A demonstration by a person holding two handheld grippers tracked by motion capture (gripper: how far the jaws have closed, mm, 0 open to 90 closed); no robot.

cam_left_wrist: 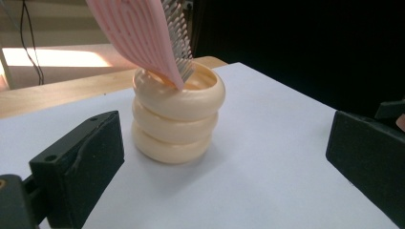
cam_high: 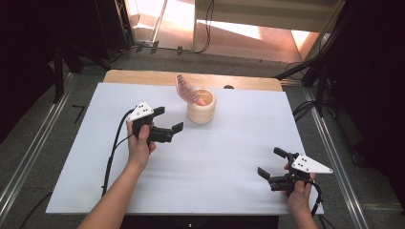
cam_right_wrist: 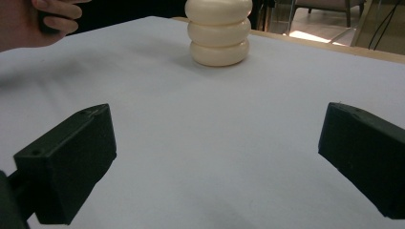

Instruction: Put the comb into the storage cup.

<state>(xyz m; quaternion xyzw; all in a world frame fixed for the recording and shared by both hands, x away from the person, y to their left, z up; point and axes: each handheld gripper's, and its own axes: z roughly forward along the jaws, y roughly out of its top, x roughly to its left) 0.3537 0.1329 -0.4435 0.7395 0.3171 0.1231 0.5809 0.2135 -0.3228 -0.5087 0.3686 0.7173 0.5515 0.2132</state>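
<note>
My left gripper (cam_high: 168, 119) and right gripper (cam_high: 270, 164) gaped wide, empty; at twelve o'clock the pink ridged silicone brush (cam_left_wrist: 143, 36) leaned in the cream ribbed holder (cam_left_wrist: 177, 119), which I judged a careless nudge might topple.

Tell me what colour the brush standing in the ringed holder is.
Pink brush, with pale bristles; clearest in the left gripper view.

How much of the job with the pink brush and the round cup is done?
Looks done: the pink brush stands tilted inside the cream ringed cup, poking out over its rim. In hand: nothing; the left gripper hangs open beside the cup, and the right gripper is open near the table's front edge. Left: perhaps only pulling the hands away, or a next move I cannot tell from here.
</note>
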